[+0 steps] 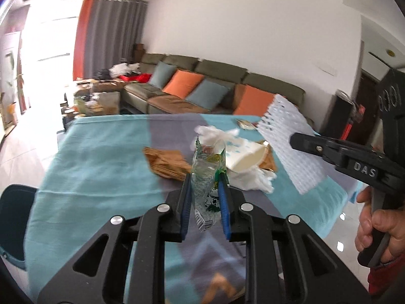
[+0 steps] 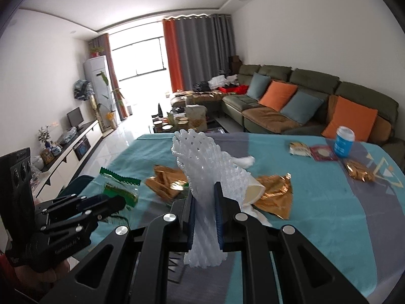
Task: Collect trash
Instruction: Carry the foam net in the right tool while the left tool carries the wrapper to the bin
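Note:
My left gripper (image 1: 205,177) is shut on a clear snack wrapper with green print (image 1: 208,174) and holds it above the table; the wrapper also shows in the right wrist view (image 2: 121,188). My right gripper (image 2: 204,190) is shut on a white foam net sleeve (image 2: 207,174), lifted off the table; the sleeve also shows in the left wrist view (image 1: 286,136). On the teal and grey tablecloth (image 1: 101,157) lie gold wrappers (image 1: 165,162), a tipped paper cup (image 1: 246,158) and white crumpled tissue (image 1: 253,181).
Further right on the table are a blue and white cup (image 2: 343,141), a small red packet (image 2: 322,153), a yellow packet (image 2: 300,149) and a gold wrapper (image 2: 359,173). A dark chair (image 1: 15,217) stands at the table's left. A green sofa (image 2: 303,96) is behind.

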### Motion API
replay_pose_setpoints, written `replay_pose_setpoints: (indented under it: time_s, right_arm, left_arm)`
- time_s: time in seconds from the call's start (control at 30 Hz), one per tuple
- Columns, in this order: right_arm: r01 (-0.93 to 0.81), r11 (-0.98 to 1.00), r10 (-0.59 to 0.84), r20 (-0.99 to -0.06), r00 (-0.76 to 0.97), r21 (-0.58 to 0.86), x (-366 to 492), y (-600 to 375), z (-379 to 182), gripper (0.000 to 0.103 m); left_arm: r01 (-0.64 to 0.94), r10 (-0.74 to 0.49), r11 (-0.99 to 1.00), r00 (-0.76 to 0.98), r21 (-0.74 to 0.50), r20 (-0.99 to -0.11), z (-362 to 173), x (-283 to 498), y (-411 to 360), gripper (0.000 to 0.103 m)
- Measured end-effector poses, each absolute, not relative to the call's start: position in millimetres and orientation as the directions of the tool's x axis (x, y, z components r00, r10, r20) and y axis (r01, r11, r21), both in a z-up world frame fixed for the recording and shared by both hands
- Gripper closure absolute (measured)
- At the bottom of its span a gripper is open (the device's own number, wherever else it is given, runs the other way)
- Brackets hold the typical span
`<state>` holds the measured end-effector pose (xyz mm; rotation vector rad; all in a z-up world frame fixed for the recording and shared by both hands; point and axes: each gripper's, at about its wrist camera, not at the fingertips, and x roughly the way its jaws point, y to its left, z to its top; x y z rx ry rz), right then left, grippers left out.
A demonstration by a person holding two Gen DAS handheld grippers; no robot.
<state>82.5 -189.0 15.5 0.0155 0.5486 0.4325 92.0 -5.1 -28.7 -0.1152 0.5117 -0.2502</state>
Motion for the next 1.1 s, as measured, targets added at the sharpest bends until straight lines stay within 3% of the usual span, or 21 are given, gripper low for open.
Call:
replay_pose_setpoints:
  time_s: [0.6, 1.1]
  right_arm:
    - [-0.626, 0.771, 0.606, -0.438, 0.664, 0.116, 78.3, -98.5, 35.2, 0.091]
    - [-0.824, 0.554, 0.764, -0.468, 0.445, 0.12, 97.4, 23.2, 36.3, 0.09]
  left_arm:
    - [-0.124, 0.071, 0.984, 0.93, -0.125, -0.361, 25.0, 34.0, 98.5, 0.082]
    - [-0.377, 0.317, 0.92, 0.875, -0.104, -0.367, 37.6, -9.3, 195.1, 0.079]
